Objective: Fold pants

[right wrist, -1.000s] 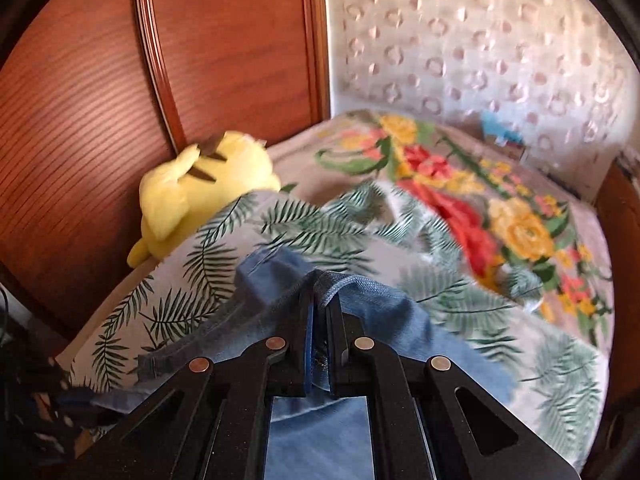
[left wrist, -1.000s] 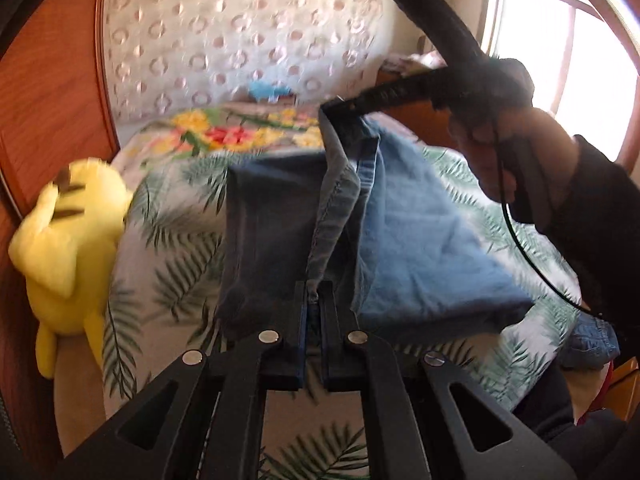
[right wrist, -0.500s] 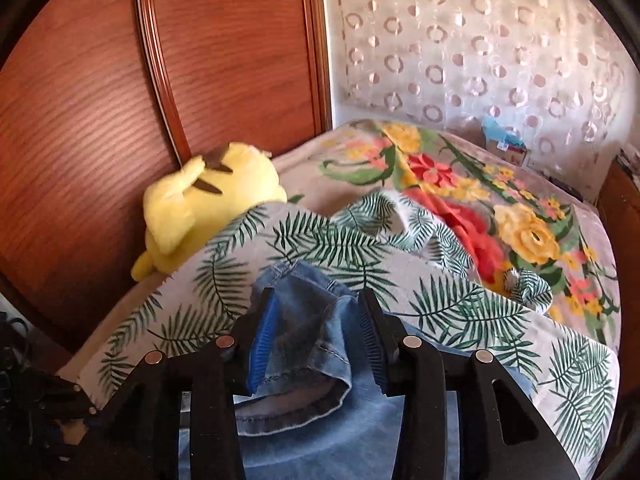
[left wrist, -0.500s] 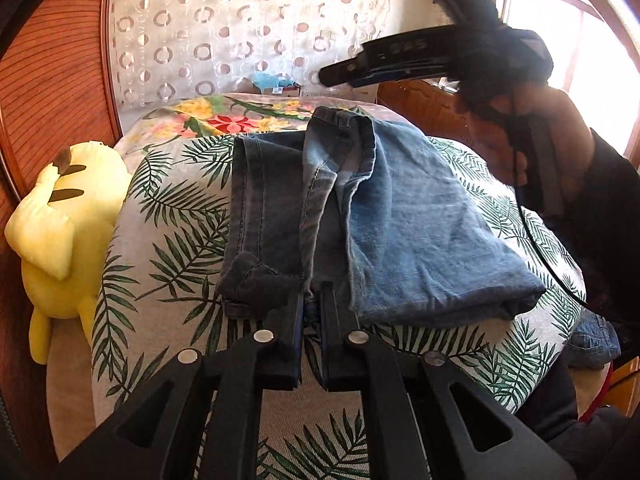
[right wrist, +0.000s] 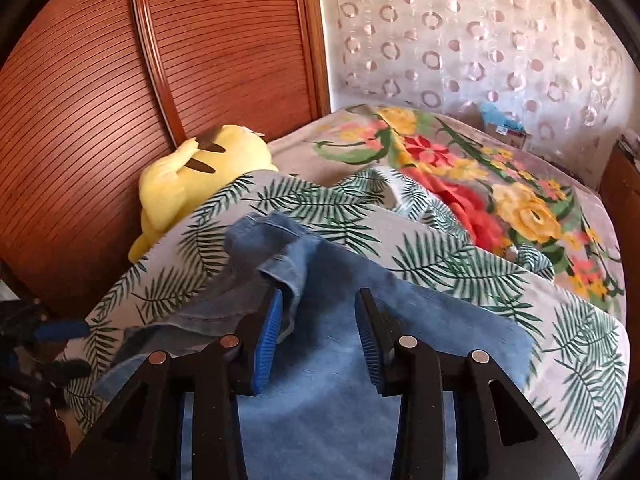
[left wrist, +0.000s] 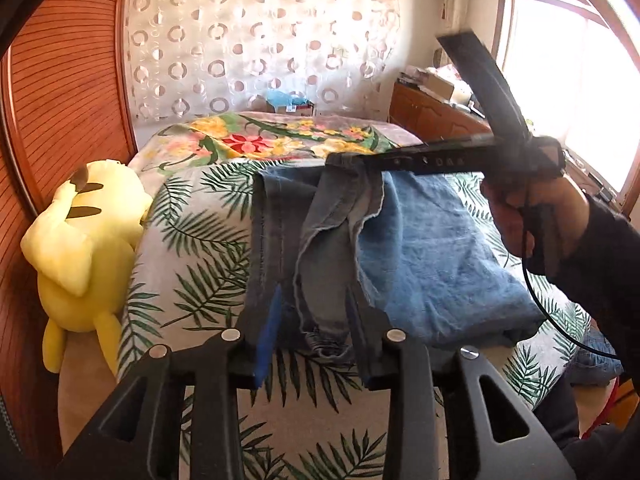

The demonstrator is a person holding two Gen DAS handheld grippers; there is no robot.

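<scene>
Blue jeans (left wrist: pixel 420 256) lie folded on the palm-print bed cover, with a narrow darker strip (left wrist: pixel 320 248) running down the middle. My left gripper (left wrist: pixel 314 308) is open, its jaws on either side of the near end of that strip. My right gripper (right wrist: pixel 318 312) is open above the far edge of the jeans (right wrist: pixel 320 360), a denim fold next to its left pad. In the left wrist view the right gripper (left wrist: pixel 348 160) hovers over the far end of the jeans, held by a hand.
A yellow plush toy (left wrist: pixel 80 248) lies at the bed's left edge against a wooden slatted headboard (right wrist: pixel 100 80). A floral blanket (right wrist: pixel 480 184) covers the far part of the bed. A wooden cabinet (left wrist: pixel 432 116) stands by the window at the right.
Both grippers went from shut on denim to open: the right let go first, then the left. The lifted jeans edge has dropped onto the bed and the jeans lie folded.
</scene>
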